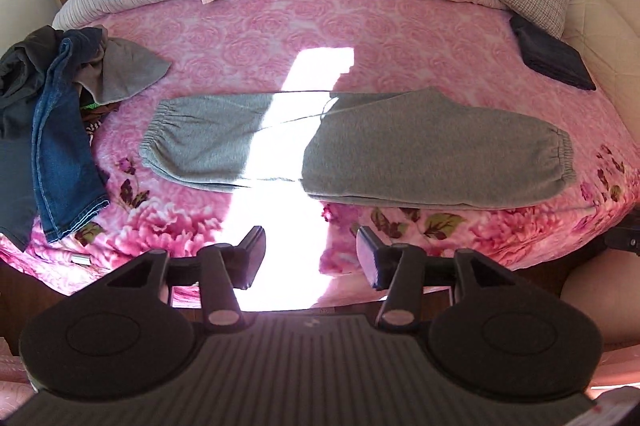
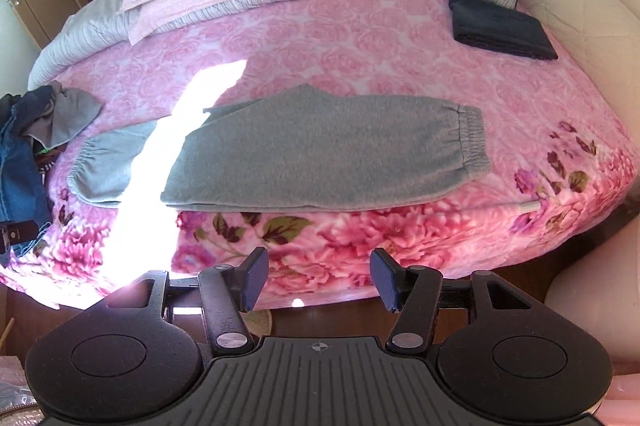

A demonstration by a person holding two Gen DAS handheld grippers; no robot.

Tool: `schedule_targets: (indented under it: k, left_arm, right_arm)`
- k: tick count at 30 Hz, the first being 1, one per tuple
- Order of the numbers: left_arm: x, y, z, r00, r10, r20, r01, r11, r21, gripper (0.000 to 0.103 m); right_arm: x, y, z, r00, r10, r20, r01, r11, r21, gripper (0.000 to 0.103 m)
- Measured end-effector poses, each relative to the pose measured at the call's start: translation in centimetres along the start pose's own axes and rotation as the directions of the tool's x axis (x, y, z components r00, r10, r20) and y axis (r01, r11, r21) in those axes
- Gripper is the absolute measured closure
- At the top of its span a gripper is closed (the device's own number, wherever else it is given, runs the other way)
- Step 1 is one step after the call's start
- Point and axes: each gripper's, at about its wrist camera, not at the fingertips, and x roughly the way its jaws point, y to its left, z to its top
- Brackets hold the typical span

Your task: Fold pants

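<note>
1. Location of item: the grey sweatpants lie flat on the pink floral blanket, close to the near edge of the bed. The waistband sits to the right and the cuffs to the left. One leg appears to be laid over the other, so the lengthwise fold is judged done.
2. Left gripper: fingers spread, nothing between them, held above and clear of the cloth.
3. Right gripper: fingers likewise apart and empty, well short of the garment.
4. Step in hand, as judged: the crosswise fold, bringing one end over the other.
5. Recommended method: take the two corners of one end, pinch all the layers together, lift only a little, carry it across evenly and align the edges before letting go.
6. Hazards: a glaring sun strip hides the mid-section seam. The clothes pile at the left lies near the cuffs.
</note>
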Motion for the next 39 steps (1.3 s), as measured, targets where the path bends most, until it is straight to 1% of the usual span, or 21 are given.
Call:
schedule_targets:
  k: [3,8,20,27,30,32,36,39]
  left_arm:
    - [-1.4,-0.2,-0.3,1.0,0.009,0.027,-0.009,1.0,0.015,0.053]
    - [-2.4,0.0,-0.8,0.999,0.012,0.048,-0.013,0.999,0.03,0.053]
    - [-2.0,1.4,-1.0,0.999,0.015,0.029,-0.016,0.999,0.04,0.053]
    - [-0.5,1.8,-0.5,1.0,0.01,-0.004,-0.009,0.999,0.045,0.053]
    - [1.4,2.2,-0.4,1.0,-0.011,-0.009,0.012,0.999,0.048,0.052]
    - [3.5,2.6,-0.3,0.999,-0.035,-0.012,0.036,0.998,0.044,0.052]
    - [10.1,4.3,-0.3,0.997,-0.082,-0.005,0.082,0.997,0.011,0.052]
    - [15.8,5.6,-0.2,0.996,-0.09,0.01,0.09,0.996,-0.009,0.053]
  right_arm:
    - [-0.4,0.3,-0.3,1.0,0.007,0.006,-0.007,1.0,-0.015,0.049]
    - [-0.5,1.1,-0.7,1.0,0.007,0.009,-0.007,0.999,-0.042,0.049]
    - [0.7,2.2,-0.5,0.999,0.019,-0.028,-0.021,0.999,-0.05,0.049]
    - [2.4,2.4,-0.2,0.998,0.017,-0.055,-0.018,0.999,-0.029,0.049]
    - [4.3,1.9,-0.5,0.999,-0.005,-0.046,0.005,1.0,-0.001,0.049]
    - [6.2,1.1,-0.9,0.999,-0.023,-0.028,0.024,0.999,0.037,0.049]
    - [11.9,-1.1,-2.3,0.999,-0.042,-0.004,0.042,0.991,0.126,0.049]
    - [16.7,-2.5,-3.5,0.998,-0.059,0.03,0.053,0.985,0.164,0.049]
